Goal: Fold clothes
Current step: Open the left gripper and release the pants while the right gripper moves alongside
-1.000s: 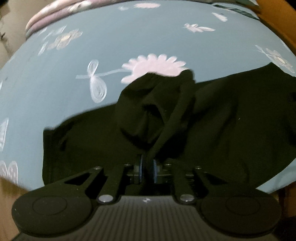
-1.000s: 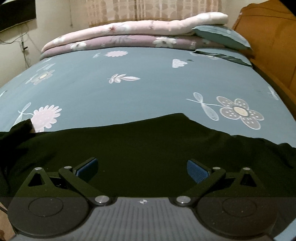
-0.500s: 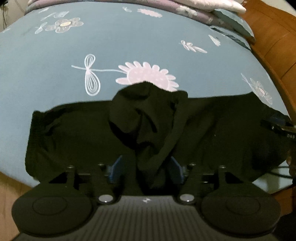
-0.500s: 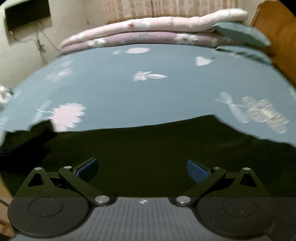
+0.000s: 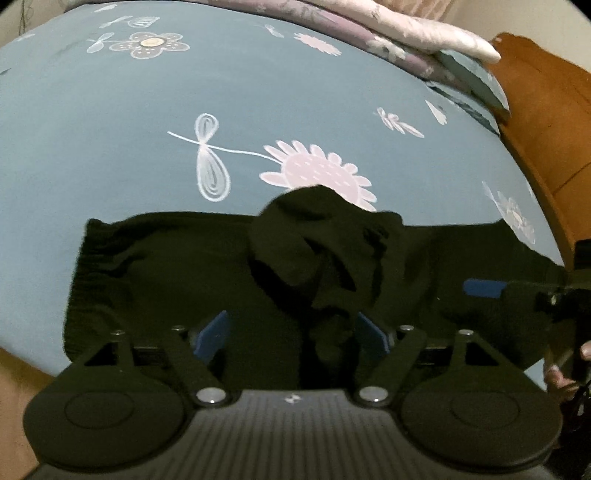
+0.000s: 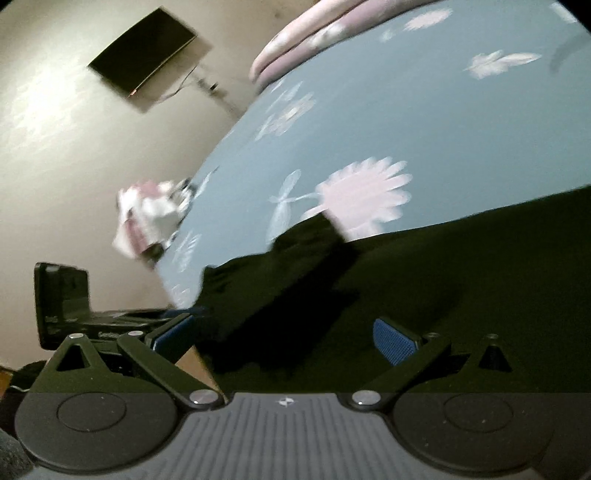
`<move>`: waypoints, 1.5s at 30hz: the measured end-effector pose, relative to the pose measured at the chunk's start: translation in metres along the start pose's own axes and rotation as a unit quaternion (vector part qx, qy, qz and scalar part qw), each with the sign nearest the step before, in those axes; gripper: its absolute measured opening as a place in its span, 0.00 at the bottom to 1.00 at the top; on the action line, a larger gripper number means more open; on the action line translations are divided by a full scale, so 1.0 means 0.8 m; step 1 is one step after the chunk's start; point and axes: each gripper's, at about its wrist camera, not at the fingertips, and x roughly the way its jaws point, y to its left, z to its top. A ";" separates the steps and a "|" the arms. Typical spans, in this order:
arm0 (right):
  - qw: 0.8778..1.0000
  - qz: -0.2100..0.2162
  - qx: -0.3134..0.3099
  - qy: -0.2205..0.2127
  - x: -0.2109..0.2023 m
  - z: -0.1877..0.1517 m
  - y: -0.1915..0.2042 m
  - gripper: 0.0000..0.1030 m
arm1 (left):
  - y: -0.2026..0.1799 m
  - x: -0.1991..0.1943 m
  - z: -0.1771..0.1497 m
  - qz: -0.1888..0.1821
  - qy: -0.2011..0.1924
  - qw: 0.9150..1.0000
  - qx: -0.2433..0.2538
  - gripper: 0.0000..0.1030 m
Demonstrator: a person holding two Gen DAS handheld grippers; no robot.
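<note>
Left gripper (image 5: 291,334) is hovering low over black garment (image 5: 166,266), blue pads (image 5: 212,334) spread wide, gripping nothing. Garment is lying across near edge of blue flowered bedsheet (image 5: 110,129), a bunched fold (image 5: 314,236) rising at its middle. Right gripper (image 5: 517,291) is showing at the right edge, over the garment

A black garment (image 5: 177,273) of soft matt cloth, finely ribbed along its left edge, lies on a bedsheet (image 5: 110,122) of smooth matt blue-grey cloth printed with pale flowers. Behind the garment, folded quilts (image 5: 417,33) of soft pink and mauve cloth sit against a headboard (image 5: 546,122) of smooth orange-brown wood. The left gripper (image 5: 293,334) is matt black plastic with shiny metal pivot pins and blue, finely textured fingertips (image 5: 212,334).
</note>
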 end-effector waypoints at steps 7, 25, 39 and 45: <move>0.999 0.011 -0.018 0.049 0.077 0.016 0.034 1.00 | 0.044 -0.009 0.017 -0.068 -0.010 0.997 -0.039 0.77; 0.973 0.049 -0.148 0.168 0.188 -0.023 0.157 1.00 | 0.116 0.031 0.049 -0.177 0.024 0.977 -0.115 0.78; 0.973 -0.058 -0.132 0.177 0.139 -0.018 0.125 1.00 | 0.110 0.064 0.042 -0.213 0.052 0.968 -0.118 0.78; 0.983 -0.109 -0.092 0.114 0.072 -0.008 0.098 1.00 | 0.086 0.095 0.048 -0.223 0.074 0.965 -0.112 0.78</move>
